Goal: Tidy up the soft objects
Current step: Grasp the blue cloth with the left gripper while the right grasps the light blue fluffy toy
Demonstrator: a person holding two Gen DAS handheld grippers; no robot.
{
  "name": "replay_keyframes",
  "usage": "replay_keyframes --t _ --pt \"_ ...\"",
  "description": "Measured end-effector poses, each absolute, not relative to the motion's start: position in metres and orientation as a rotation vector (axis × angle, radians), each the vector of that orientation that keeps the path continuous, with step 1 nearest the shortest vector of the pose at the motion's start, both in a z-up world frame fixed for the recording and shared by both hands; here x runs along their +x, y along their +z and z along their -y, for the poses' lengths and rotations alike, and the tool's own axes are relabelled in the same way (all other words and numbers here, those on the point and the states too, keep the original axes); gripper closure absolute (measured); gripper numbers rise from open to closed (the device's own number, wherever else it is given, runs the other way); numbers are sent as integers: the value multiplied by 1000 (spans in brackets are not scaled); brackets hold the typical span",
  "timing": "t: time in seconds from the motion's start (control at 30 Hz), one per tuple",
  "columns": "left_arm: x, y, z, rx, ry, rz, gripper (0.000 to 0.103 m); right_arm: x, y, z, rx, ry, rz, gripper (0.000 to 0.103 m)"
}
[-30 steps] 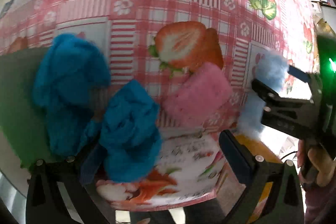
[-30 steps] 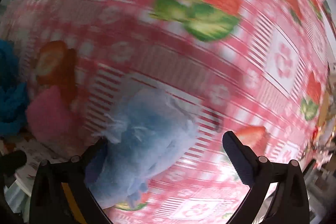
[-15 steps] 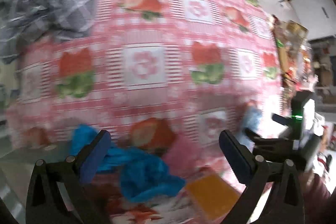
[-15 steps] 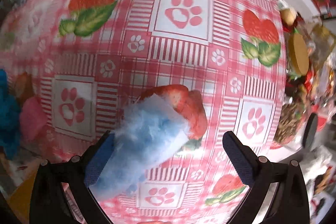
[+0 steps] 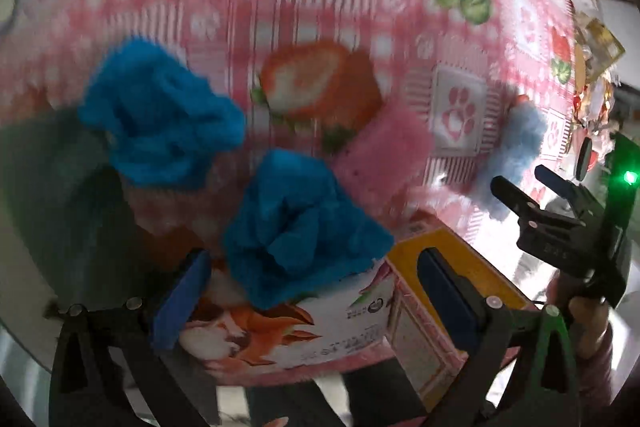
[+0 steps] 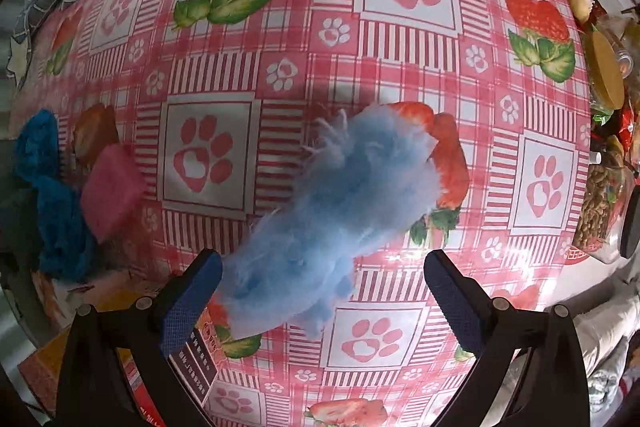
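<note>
Both claws stand wide open. Between the jaws of my right claw (image 6: 322, 291) lies the pale blue fluff (image 6: 340, 203), middle of the frame, resting on the strawberry tablecloth (image 6: 404, 39) and brushing the left pad, gripped by nothing. My left claw (image 5: 316, 291) hovers low in its frame over a crumpled blue cloth (image 5: 296, 231), which sits on a printed box (image 5: 304, 323); a second blue cloth (image 5: 160, 119) lies upper left of it, and a pink sponge (image 5: 384, 151) just right of centre.

My guess is the fluff is next to be picked up. To do it well I would bring the right claw down until both pads straddle the thick middle of the tuft, then close slowly; loose fibres squash to nothing, so a bite at the wispy edge would likely slip out.

Compared with half a second ago, the left camera has swung back down from a far view of the table to a close one of the cloths. The right view has barely changed: the fluff sits between the same open jaws, a little nearer the centre.
</note>
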State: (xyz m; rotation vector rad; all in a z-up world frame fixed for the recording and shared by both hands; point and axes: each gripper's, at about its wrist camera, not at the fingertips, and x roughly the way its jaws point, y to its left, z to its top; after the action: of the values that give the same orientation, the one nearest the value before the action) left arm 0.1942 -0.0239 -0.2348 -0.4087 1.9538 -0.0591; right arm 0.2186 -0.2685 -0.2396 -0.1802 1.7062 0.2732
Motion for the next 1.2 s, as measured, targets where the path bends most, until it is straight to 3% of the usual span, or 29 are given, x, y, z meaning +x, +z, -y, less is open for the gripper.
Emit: replay_keyframes --t 0.23,0.33,0.37,0.4,0.43,0.5,0.53,0.57,0.6,1.2 --pt "197 -276 39 -368 -62 -2080 3 212 -267 252 -222 274 -1726 2" --pt "198 -284 48 -292 -71 -2104 21 211 -279 244 -228 269 -1725 2" --pt "199 -285 50 -274 -62 -2103 34 209 -280 244 -226 265 -1721 4" --pt "201 -287 52 -259 -60 -2102 47 207 -282 245 -218 261 -1719 15" --pt "202 -286 53 -261 -66 -2089 54 207 -282 246 -211 255 -1712 17" --pt "206 -281 53 -267 -78 -2049 68 206 -278 252 -195 244 -1686 34" --pt "211 -276 53 -262 -83 -2021 70 207 -274 254 -190 245 -1672 42" --pt "217 -271 56 -252 -85 -1982 72 210 -270 256 -187 249 -1654 63" --pt "222 -262 56 -230 -85 -1925 74 214 -268 261 -163 260 -1652 73" --pt "230 -164 53 -85 0 -1583 74 216 -218 351 123 270 -1596 73"
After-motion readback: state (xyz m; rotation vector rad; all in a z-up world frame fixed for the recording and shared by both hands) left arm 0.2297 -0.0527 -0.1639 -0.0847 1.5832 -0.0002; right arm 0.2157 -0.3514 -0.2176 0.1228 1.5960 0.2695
